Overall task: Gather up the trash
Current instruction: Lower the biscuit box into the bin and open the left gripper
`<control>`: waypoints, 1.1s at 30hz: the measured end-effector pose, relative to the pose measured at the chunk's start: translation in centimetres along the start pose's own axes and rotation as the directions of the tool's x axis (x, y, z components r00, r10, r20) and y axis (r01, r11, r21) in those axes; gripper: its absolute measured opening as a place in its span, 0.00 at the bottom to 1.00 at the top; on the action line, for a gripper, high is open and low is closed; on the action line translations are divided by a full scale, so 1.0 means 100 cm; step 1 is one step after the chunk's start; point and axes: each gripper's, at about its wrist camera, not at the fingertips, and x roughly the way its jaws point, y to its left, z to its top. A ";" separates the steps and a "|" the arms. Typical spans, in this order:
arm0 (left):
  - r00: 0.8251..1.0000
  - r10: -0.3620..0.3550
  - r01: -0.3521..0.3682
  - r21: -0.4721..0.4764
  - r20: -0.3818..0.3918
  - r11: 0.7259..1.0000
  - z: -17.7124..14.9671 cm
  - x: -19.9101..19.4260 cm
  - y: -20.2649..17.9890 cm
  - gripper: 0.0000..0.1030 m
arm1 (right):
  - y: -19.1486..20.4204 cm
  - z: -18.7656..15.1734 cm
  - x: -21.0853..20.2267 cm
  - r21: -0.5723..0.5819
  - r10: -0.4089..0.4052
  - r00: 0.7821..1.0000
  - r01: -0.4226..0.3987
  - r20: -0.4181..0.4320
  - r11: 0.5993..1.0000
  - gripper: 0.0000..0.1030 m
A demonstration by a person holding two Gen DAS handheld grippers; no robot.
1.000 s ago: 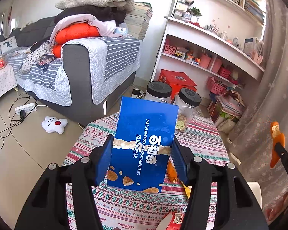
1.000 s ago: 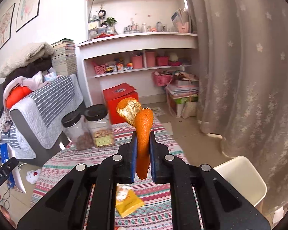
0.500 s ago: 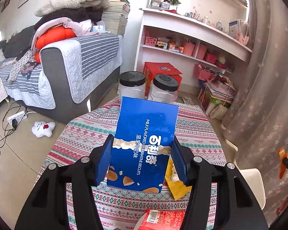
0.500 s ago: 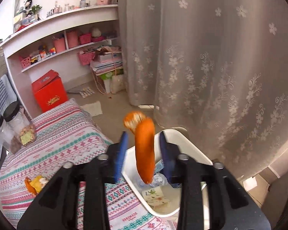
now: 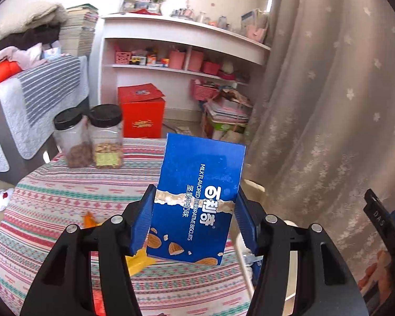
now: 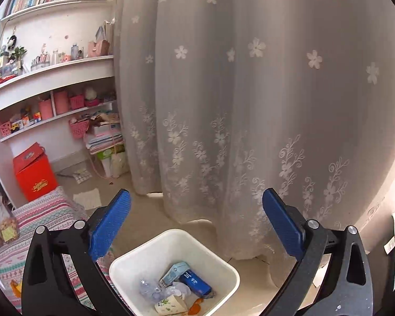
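My left gripper [image 5: 193, 226] is shut on a blue biscuit box [image 5: 197, 200], held upright above the round table's right edge. A yellow wrapper [image 5: 138, 260] and an orange scrap [image 5: 88, 220] lie on the patterned tablecloth [image 5: 65, 200] below it. My right gripper [image 6: 196, 226] is open and empty above a white trash bin [image 6: 144, 255] on the floor. The bin holds an orange peel [image 6: 194, 308], a blue carton [image 6: 194, 281], a paper cup and clear plastic. The bin's rim [image 5: 250, 184] shows behind the box in the left wrist view.
Two black-lidded jars [image 5: 92, 137] stand at the table's far left. A red box [image 5: 141, 113] sits on the floor by white shelves [image 5: 184, 47]. A lace curtain [image 6: 250, 105] hangs right behind the bin. A grey sofa [image 5: 26, 105] is far left.
My right gripper opened and the orange peel dropped into the bin. My left gripper carried the blue box rightward toward the table's edge and the bin.
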 end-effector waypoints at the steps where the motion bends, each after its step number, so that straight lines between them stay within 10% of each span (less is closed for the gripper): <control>1: 1.000 -0.029 0.029 0.007 -0.008 1.000 0.001 0.004 -0.015 0.55 | -0.008 0.002 0.003 0.022 -0.012 1.000 0.012 -0.006 1.000 0.93; 11: 0.947 -0.274 0.276 -0.006 -0.168 0.961 -0.004 0.050 -0.132 0.56 | -0.083 0.013 0.027 0.234 -0.097 0.993 0.110 -0.065 0.966 0.93; 17: 0.932 -0.291 0.296 -0.011 -0.216 0.955 -0.011 0.057 -0.154 0.75 | -0.088 0.013 0.028 0.233 -0.089 0.994 0.101 -0.062 0.967 0.93; 25: 0.997 -0.007 0.015 0.102 -0.078 0.995 -0.002 0.025 -0.115 0.93 | -0.048 0.010 0.015 0.155 0.010 0.998 -0.002 -0.056 0.988 0.93; 33: 0.957 0.195 -0.189 0.048 -0.217 0.981 0.004 0.039 -0.004 0.93 | 0.022 -0.003 -0.012 0.020 0.190 0.978 -0.189 -0.084 0.982 0.93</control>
